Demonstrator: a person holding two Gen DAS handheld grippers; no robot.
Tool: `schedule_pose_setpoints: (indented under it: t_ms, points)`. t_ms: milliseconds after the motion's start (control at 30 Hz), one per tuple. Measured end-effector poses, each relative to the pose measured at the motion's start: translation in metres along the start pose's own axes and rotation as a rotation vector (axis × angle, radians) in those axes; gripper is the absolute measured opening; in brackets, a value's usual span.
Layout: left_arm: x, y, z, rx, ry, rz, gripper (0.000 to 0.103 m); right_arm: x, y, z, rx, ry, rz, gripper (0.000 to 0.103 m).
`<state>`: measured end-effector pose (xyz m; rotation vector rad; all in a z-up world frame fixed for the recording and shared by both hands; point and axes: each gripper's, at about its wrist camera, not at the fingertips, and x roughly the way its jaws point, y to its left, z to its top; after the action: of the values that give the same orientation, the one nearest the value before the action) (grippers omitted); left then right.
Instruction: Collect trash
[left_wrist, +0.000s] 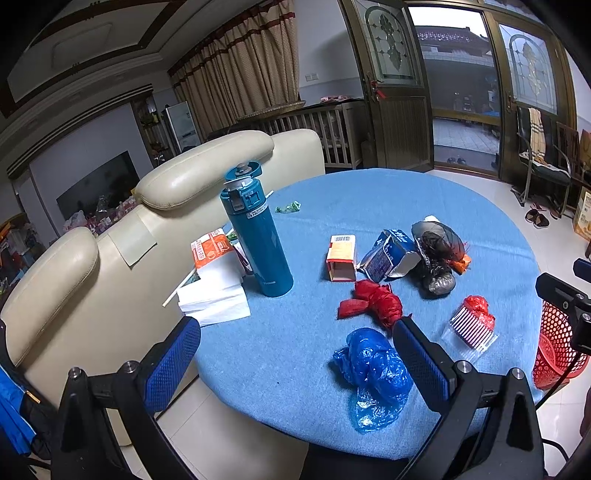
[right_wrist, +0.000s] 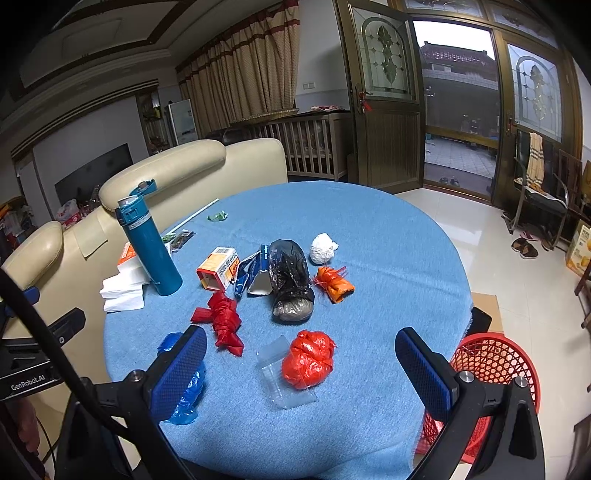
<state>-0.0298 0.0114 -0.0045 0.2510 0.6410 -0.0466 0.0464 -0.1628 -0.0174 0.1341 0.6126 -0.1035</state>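
Note:
Trash lies on a round blue-clothed table (left_wrist: 388, 199): a blue plastic bag (left_wrist: 373, 369) nearest me, a knotted red bag (left_wrist: 376, 301), a small orange carton (left_wrist: 341, 256), a torn blue carton (left_wrist: 388, 254), a black bag (left_wrist: 436, 254) and a red wad on a clear sleeve (left_wrist: 474, 319). My left gripper (left_wrist: 295, 354) is open and empty above the near edge, the blue bag just inside its right finger. My right gripper (right_wrist: 301, 363) is open and empty, with the red wad (right_wrist: 308, 358) between its fingers below. A red mesh basket (right_wrist: 491, 373) stands beside the table at right.
A teal flask (left_wrist: 258, 236) stands upright at the table's left by a tissue pack (left_wrist: 214, 280) and a straw. A white paper ball (right_wrist: 323, 248), an orange bag (right_wrist: 334, 282) and a green wrapper (right_wrist: 218, 216) lie farther off. Cream sofa backs (left_wrist: 110, 258) press against the left.

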Motion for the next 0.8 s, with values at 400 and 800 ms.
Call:
schedule_pose_setpoints:
  t_ms: [400,800]
  points:
    - [0.0015,0.0004,0.0001,0.000,0.003,-0.002,0.103,0.0034,0.0000,0.0006,0.031,0.015,0.022,0.103]
    - [0.0045,0.0001,0.0002,0.001,0.010,-0.005,0.103,0.0074,-0.0014,0.0001,0.050,0.018,0.026,0.103]
